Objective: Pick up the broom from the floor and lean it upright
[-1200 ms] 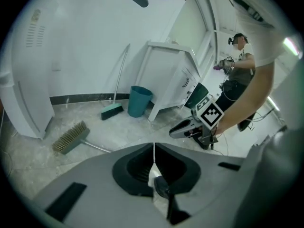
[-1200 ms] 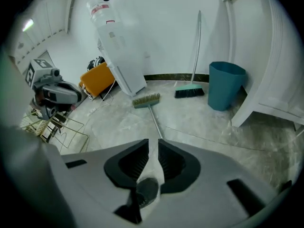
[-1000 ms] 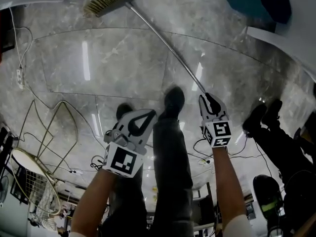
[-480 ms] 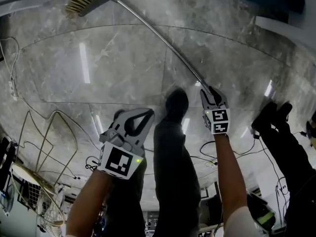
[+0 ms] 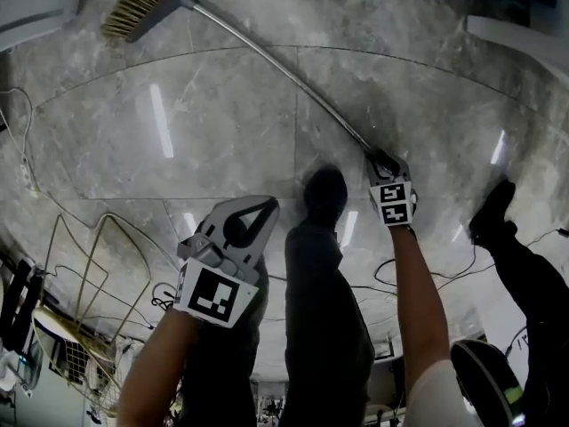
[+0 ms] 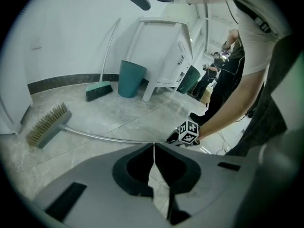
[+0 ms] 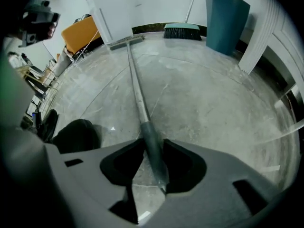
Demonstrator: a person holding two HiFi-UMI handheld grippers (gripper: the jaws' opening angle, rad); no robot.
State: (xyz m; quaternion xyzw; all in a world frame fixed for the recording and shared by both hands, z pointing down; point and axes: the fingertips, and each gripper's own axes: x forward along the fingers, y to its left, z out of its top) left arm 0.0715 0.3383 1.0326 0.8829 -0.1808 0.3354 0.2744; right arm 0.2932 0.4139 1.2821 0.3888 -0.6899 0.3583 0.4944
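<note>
The broom lies flat on the grey marble floor, its bristle head [image 5: 142,3] far away and its long metal handle [image 5: 267,65] running toward me. My right gripper [image 5: 380,160] points steeply down over the dark grip end [image 7: 154,151] of the handle. That end lies between the jaws, which are closing; a gap still shows on the left side. My left gripper [image 5: 258,207] hovers above the floor near my left leg, shut on nothing. In the left gripper view the broom handle [image 6: 104,137] ends at the right gripper [image 6: 173,137].
A teal bin [image 7: 225,20] and a second green-headed broom [image 7: 182,31] stand against the far wall beside a white cabinet [image 6: 164,56]. Cables and a wire rack [image 5: 89,247] lie at my left. Another person's legs [image 5: 524,274] are at my right, my own shoe [image 5: 322,189] between the grippers.
My right gripper has sunk to the floor over the handle's end and its jaws have spread around it. The left gripper has come down a little, still shut.
</note>
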